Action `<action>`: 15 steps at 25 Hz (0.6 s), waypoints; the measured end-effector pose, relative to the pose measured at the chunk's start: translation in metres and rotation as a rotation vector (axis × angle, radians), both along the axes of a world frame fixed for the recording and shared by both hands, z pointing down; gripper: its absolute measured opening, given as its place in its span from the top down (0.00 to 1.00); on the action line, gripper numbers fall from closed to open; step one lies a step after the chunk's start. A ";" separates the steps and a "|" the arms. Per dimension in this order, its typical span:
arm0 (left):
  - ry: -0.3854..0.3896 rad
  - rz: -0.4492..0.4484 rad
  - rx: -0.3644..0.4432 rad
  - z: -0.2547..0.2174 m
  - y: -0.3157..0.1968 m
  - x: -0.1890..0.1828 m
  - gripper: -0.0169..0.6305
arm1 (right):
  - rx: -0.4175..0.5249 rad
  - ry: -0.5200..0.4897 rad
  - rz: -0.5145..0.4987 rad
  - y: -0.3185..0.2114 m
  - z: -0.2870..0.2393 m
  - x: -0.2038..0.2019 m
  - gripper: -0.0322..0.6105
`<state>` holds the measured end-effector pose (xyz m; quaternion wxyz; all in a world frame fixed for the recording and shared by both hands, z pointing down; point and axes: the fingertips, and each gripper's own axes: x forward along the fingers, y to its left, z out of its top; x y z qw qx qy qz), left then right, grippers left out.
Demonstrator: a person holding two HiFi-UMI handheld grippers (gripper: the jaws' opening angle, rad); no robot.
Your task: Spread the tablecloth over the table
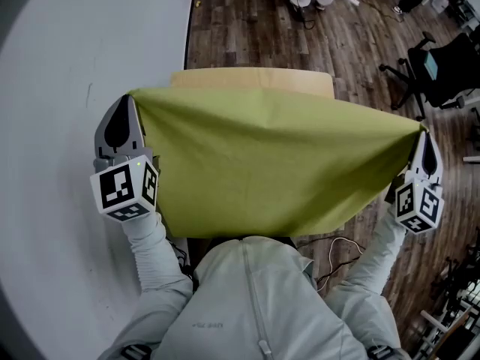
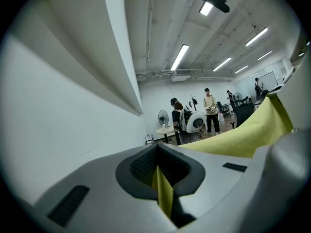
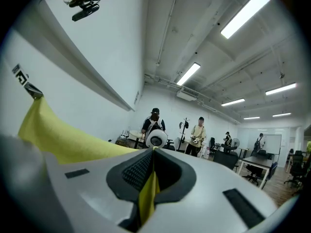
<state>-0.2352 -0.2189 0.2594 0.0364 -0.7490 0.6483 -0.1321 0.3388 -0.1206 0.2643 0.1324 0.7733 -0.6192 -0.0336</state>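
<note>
While both my claws pinch its corners, the yellow-green fabric tablecloth (image 1: 262, 171) hangs stretched between them.
My left claw (image 1: 127, 100) is pressed together on one corner, a thin yellow fold caught between its dark ribbed pads (image 2: 142, 165); my right claw (image 1: 425, 130) clamps the opposite corner likewise. From each claw the sheet runs across to the other, taut along the far edge and sagging toward my chest. Beyond the claw tips, under that far edge, a light wooden table (image 1: 255, 79) peeks out. A pale wall (image 1: 60, 66) stands left of my left claw.
</note>
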 end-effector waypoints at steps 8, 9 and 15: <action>-0.036 0.005 0.004 0.008 -0.050 0.008 0.94 | -0.001 -0.006 -0.070 -0.078 0.012 0.004 0.92; -0.045 0.006 0.005 0.009 -0.058 0.010 0.94 | -0.001 -0.002 -0.074 -0.087 0.013 0.005 0.92; -0.061 -0.002 0.005 0.020 -0.104 0.009 0.94 | 0.013 0.041 -0.104 -0.146 0.026 -0.006 0.92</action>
